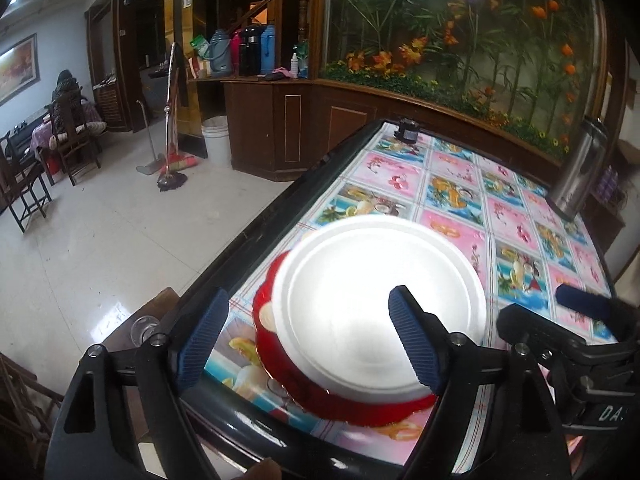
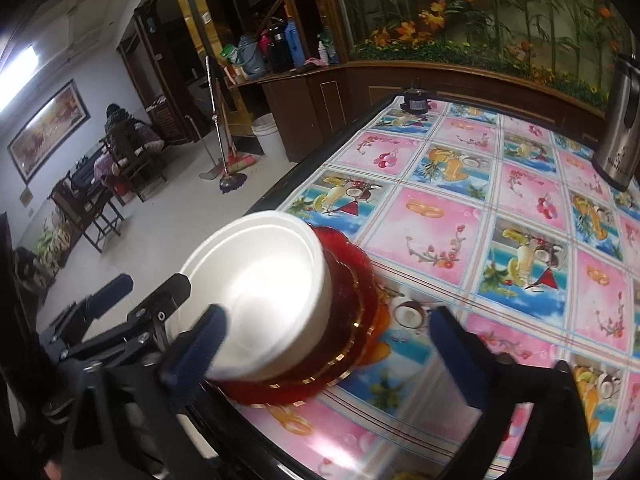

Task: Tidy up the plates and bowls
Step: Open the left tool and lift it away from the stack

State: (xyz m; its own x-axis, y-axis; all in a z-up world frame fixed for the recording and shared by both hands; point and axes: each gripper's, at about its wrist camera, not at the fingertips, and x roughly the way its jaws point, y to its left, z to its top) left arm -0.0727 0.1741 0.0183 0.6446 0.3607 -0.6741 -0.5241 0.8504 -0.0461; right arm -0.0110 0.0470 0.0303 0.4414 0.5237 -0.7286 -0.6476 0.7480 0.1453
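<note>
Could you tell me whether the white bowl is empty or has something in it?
Empty: the white bowl, stacked on red plates, shows only bare white inside.

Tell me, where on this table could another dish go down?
Most of the cloth is bare: the wide stretch between the bowl stack, the steel flask and the small dark jar. Crowded only at the near edge, where the red plates and both grippers sit.

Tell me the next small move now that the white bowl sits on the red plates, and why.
Probably back both grippers away. The white bowl rests on the red plates near the table edge. The left gripper and right gripper are open, holding nothing.
</note>
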